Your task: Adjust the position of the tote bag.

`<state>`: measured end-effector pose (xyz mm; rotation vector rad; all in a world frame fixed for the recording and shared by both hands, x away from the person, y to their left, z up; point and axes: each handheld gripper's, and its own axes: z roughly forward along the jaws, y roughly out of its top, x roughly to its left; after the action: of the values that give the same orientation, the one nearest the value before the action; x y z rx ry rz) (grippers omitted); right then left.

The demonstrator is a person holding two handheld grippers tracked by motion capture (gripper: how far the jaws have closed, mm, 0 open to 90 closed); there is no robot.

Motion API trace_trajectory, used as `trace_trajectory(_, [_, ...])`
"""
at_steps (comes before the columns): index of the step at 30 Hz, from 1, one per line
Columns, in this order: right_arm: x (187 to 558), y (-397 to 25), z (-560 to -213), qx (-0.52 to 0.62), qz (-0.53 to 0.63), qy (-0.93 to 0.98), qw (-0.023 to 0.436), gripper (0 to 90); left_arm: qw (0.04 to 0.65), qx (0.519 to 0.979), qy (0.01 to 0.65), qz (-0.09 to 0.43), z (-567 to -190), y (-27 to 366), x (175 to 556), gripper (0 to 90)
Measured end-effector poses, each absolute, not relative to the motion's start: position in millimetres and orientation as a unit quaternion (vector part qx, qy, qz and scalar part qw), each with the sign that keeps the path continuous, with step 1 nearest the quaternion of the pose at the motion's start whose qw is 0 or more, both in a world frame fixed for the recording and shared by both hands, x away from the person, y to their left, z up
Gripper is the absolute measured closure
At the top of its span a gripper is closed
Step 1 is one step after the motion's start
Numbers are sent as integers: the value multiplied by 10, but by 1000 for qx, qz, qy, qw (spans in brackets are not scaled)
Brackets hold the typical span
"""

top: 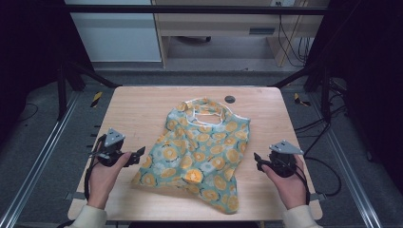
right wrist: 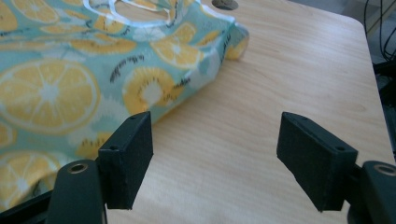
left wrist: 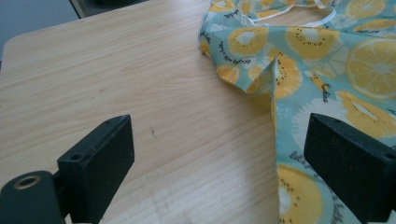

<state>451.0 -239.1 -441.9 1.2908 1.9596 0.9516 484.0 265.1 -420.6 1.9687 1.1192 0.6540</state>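
The fruit-print bag point(top: 199, 149) lay flat on the desk point(top: 138, 109). The left gripper point(top: 140, 154) and right gripper point(top: 257, 159) waited beside it, fingers wide open, holding nothing.

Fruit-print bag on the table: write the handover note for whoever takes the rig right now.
Left tongs: open, empty, at the bag's left edge, one jaw over the cloth.
Right tongs: open, empty, just off the bag's right edge, over bare wood.
Fruit-print bag: lies rumpled mid-table, handles at the far end, near edge crumpled.
Done: both tongs brought to the bag's sides.
Left: grip the bag; nothing is held yet, and it looks unfolded.
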Motion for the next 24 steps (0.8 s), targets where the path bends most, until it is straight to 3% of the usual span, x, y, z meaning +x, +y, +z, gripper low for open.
trace_trajectory(10, [5029, -2293, -4234, 487, 354, 748, 278, 250, 357, 796, 431, 232, -4093, 2439, 5265, 78])
trace_trajectory(24, [5561, -2212, -4264, 517, 358, 738, 243, 247, 334, 811, 426, 223, -4148, 2146, 5688, 72])
